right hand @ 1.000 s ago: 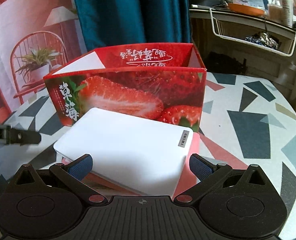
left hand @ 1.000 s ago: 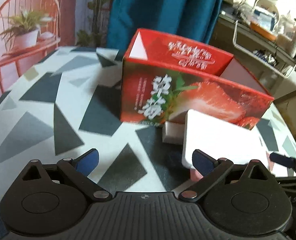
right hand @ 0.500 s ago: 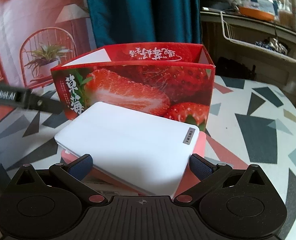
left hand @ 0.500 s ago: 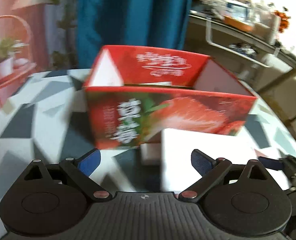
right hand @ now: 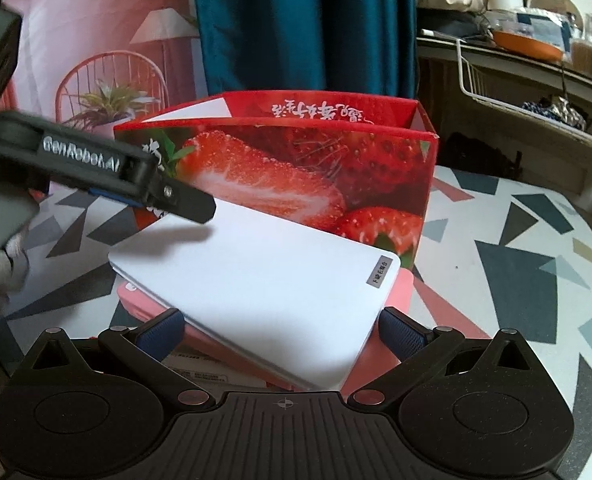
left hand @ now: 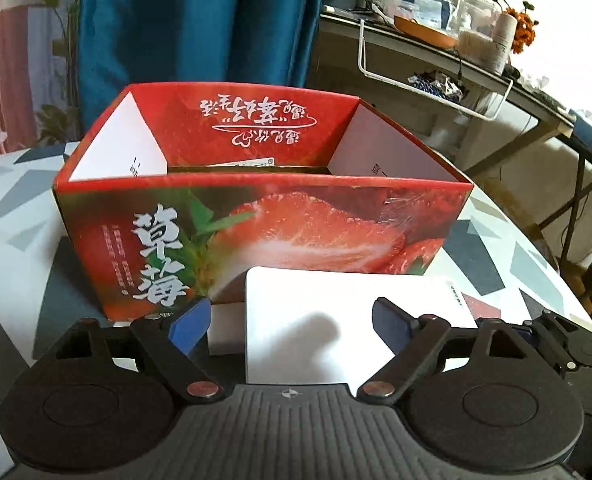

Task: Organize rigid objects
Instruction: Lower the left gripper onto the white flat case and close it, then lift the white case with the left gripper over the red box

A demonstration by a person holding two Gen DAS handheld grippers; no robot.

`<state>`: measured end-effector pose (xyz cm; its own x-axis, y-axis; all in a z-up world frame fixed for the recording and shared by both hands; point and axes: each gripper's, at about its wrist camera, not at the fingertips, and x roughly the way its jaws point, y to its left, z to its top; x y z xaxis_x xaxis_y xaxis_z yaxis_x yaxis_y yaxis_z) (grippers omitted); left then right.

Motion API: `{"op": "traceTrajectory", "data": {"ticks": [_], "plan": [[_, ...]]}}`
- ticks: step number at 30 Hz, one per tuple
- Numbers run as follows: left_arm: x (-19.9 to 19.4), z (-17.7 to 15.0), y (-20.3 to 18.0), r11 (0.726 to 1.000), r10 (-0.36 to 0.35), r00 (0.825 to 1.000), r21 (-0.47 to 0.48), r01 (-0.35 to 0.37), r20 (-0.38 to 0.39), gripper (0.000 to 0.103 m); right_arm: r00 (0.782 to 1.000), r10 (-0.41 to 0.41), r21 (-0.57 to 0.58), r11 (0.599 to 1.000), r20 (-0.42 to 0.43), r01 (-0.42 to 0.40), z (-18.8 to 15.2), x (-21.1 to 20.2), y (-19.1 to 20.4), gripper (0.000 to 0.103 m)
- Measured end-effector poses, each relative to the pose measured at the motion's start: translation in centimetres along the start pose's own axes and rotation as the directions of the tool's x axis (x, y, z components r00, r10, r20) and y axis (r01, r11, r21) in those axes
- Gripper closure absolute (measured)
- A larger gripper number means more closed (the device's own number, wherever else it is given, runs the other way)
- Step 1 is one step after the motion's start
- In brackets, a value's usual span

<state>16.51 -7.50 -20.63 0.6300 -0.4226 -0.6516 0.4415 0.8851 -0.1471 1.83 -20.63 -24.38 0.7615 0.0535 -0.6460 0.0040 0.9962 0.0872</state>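
Note:
A red open-topped strawberry box (left hand: 255, 224) stands on the patterned table, also in the right wrist view (right hand: 308, 168). A flat white box (left hand: 336, 320) lies in front of it on a pink box (right hand: 400, 288); it shows in the right wrist view too (right hand: 271, 280). My left gripper (left hand: 291, 320) is open, its fingers over the white box's left part. My right gripper (right hand: 283, 328) is open with the white box's near edge between its fingers. The left gripper's finger (right hand: 183, 200) reaches over the white box's far left corner.
A smaller white box (left hand: 227, 332) lies left of the flat one. The round table (right hand: 536, 264) has a grey and white triangle pattern. Behind are a blue curtain (left hand: 195, 20) and a cluttered shelf with a wire basket (left hand: 436, 60).
My left gripper has swung right and come in over the white box, facing the strawberry box squarely. My right gripper has stayed around the white box's near edge.

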Motion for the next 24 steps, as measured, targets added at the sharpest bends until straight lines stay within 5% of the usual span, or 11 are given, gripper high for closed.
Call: {"op": "traceTrajectory", "data": {"ticks": [3,9,24], "plan": [[0.2,-0.6,0.5,1.000,-0.007,1.000,-0.017,0.007,-0.005,0.017,1.000,-0.001,0.010,1.000,0.002,0.001,0.0,0.0,-0.2,0.001],[0.2,-1.7,0.9,0.999,-0.027,0.999,-0.026,0.026,-0.029,0.036,1.000,0.005,-0.002,1.000,0.002,-0.005,-0.1,0.0,0.1,0.001],[-0.9,-3.1,0.9,0.998,-0.062,0.998,-0.024,0.061,-0.007,0.039,1.000,-0.010,0.002,1.000,-0.014,0.010,0.1,0.0,0.2,0.004]]}}
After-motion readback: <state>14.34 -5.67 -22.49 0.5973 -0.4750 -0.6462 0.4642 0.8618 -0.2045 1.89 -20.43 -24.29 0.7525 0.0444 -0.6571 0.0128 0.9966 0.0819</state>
